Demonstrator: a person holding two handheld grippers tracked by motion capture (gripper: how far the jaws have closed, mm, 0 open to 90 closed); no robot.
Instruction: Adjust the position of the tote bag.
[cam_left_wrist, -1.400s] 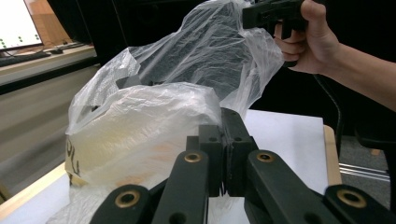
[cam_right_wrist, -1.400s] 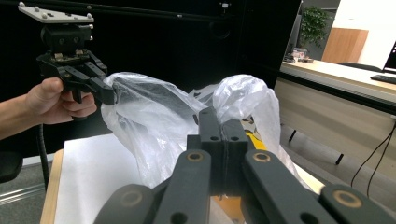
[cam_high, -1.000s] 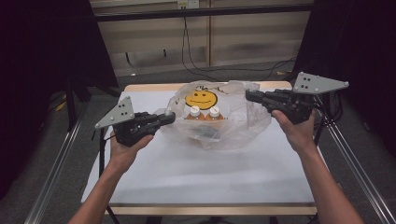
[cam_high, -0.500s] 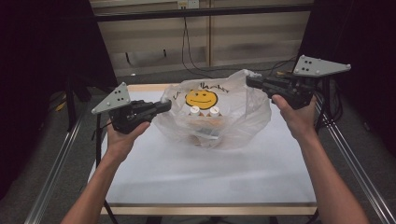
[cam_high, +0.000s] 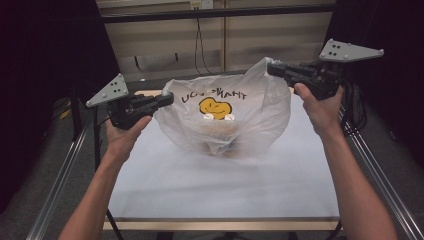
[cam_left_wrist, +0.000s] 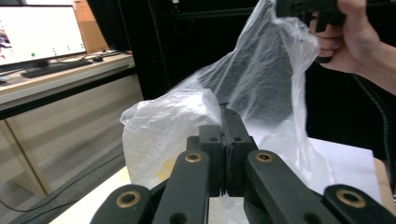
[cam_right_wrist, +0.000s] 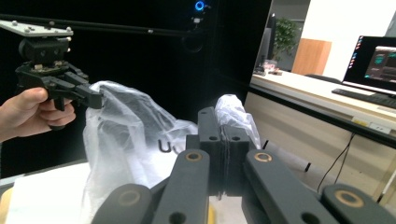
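High view: both hand-held grippers clamp plastic bag edges.

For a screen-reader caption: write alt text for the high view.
A person holds up a thin translucent plastic bag with a yellow smiley face above a white-covered table, the left gripper and right gripper each clamped on a top corner. The right side is raised higher than the left. Blurred contents sag in the bag's bottom.
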